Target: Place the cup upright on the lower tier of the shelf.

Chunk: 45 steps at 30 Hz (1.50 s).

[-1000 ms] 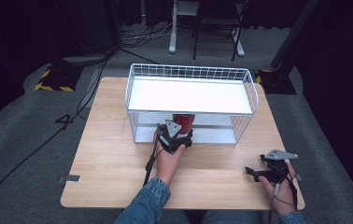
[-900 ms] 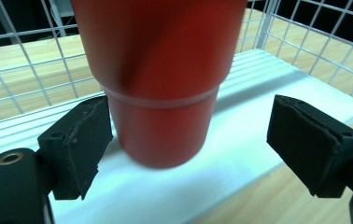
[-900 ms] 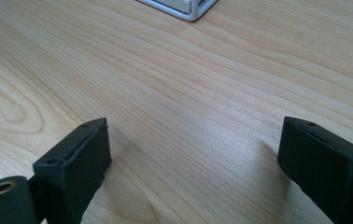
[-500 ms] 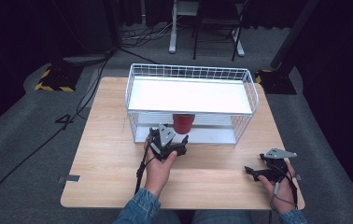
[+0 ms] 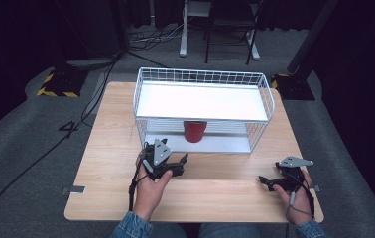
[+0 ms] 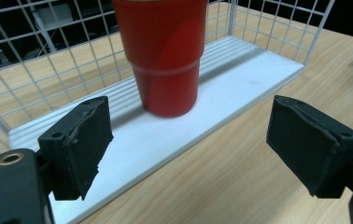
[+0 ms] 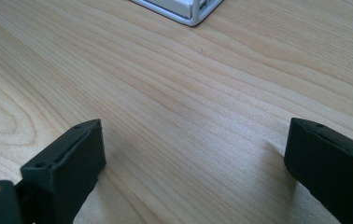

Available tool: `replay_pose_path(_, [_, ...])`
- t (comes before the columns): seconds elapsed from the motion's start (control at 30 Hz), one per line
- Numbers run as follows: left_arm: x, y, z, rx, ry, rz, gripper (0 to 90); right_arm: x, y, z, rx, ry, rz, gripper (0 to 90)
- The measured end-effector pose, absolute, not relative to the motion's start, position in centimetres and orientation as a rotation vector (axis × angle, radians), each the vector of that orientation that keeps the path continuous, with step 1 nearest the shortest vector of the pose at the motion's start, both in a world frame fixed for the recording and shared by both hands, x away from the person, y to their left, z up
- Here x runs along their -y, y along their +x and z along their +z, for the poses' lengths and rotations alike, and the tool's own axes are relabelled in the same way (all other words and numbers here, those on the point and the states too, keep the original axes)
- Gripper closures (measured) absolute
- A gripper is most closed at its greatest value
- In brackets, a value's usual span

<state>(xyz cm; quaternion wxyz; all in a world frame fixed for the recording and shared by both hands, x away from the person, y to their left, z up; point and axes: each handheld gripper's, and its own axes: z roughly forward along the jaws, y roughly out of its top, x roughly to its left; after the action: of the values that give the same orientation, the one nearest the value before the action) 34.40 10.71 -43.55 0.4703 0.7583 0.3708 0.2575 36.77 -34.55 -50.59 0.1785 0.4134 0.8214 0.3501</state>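
On rack's lower shelf (image 5: 225,144) red cup (image 6: 163,56) upright; left tool (image 5: 178,166) spread, near, empty; right tool (image 5: 267,182) spread over table (image 7: 188,93).

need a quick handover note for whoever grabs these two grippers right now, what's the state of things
Left gripper: open and empty, on the table just in front of the wire rack, jaws aimed at the red cup.
Right gripper: open and empty, resting over bare wood at the near right of the table, away from the rack.
Red cup: upright on the rack's lower white shelf, under the upper shelf, touched by neither gripper.
Done: the cup sits on the lower shelf and is released.
Left: probably nothing for the cup beyond parking the left gripper; nothing else to shelve is on the table.
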Motion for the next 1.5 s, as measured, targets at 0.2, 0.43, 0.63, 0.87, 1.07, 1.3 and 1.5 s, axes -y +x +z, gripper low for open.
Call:
replay_pose_path(0.2, [-13.0, 33.5, -43.9, -0.913, 1.894, 0.638, 14.7, 34.5, 36.8, -50.6, -2.323, 1.169, 0.99, 5.6])
replay_pose_path(0.43, [-14.6, 32.9, -44.2, -0.9, 1.959, 0.605, 14.8, 34.5, 36.8, -50.6, -2.323, 1.169, 0.991, 5.6])
replay_pose_path(0.63, [-17.4, 32.4, -45.3, -0.933, 1.964, 0.594, 14.8, 34.6, 36.8, -50.6, -2.323, 1.169, 0.991, 5.7])
replay_pose_path(0.87, [-20.0, 32.0, -46.7, -0.948, 1.986, 0.545, 15.0, 34.5, 36.8, -50.6, -2.323, 1.17, 0.991, 5.7])
replay_pose_path(1.07, [-21.3, 32.1, -48.1, -0.989, 2.035, 0.496, 15.1, 34.5, 36.8, -50.6, -2.323, 1.169, 0.991, 5.7])
replay_pose_path(1.3, [-22.3, 32.1, -49.4, -1.076, 2.065, 0.442, 15.2, 34.5, 36.8, -50.6, -2.323, 1.169, 0.991, 5.7])
replay_pose_path(1.5, [-22.6, 32.1, -49.8, -1.105, 2.1, 0.421, 15.2, 34.5, 36.8, -50.6, -2.323, 1.169, 0.99, 5.7])
